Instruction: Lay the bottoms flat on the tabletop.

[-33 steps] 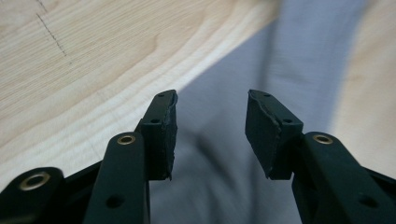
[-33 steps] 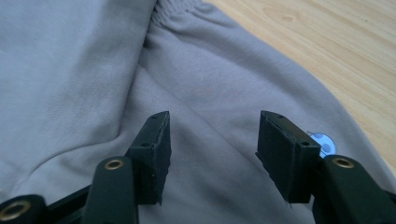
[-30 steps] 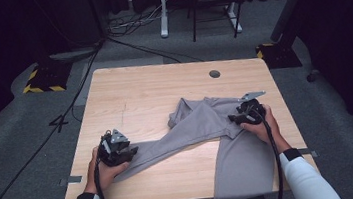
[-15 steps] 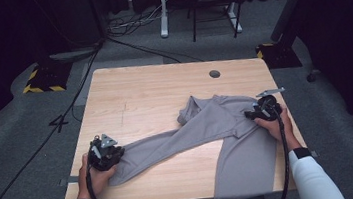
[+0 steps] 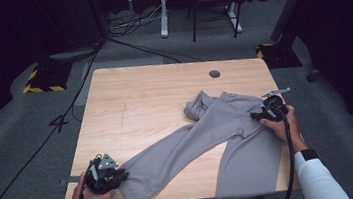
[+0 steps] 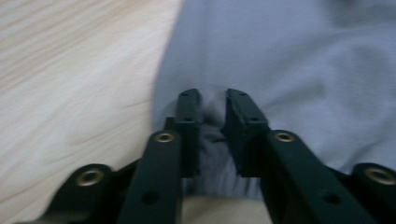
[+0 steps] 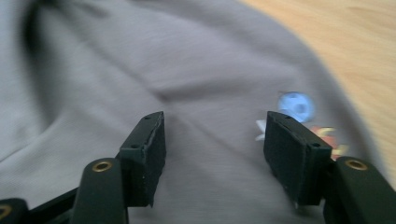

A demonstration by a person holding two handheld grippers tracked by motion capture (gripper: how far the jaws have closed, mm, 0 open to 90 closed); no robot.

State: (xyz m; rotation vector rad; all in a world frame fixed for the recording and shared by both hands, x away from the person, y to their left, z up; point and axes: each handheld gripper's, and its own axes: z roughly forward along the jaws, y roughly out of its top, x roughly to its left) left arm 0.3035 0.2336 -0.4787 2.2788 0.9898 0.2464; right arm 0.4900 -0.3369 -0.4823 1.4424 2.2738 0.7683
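One grey garment [image 5: 219, 135] lies on the surface [image 5: 149, 97], and two grippers work on it, one in each of the person's two hands.

At the near left corner, the left gripper [image 5: 117, 177] sits at the end of the garment's long sleeve. In the left gripper view its fingers [image 6: 189, 112] stand narrow, with a gathered fold of grey cloth [image 6: 280, 70] between them; they have just been opening a little, and whether the pads press the fold cannot be told.

From there the sleeve runs in a long diagonal up to the body of the garment, which covers the right half of the surface and hangs over its near edge. A crumpled collar or cuff lies near the middle.

The right gripper [image 5: 259, 116] rests on the garment near the right edge. Its fingers [image 7: 147, 140] stand wide, having just been opening, with flat cloth under them and a small printed emblem [image 7: 296, 106] beside one pad.

The surface is pale wood with one round cable hole [image 5: 215, 73]. Around it lie grey carpet [image 5: 14, 148], black cables [image 5: 78, 90], two yellow-and-black striped stand bases [image 5: 44, 79], and one white desk frame [image 5: 164, 10] against a dark background.
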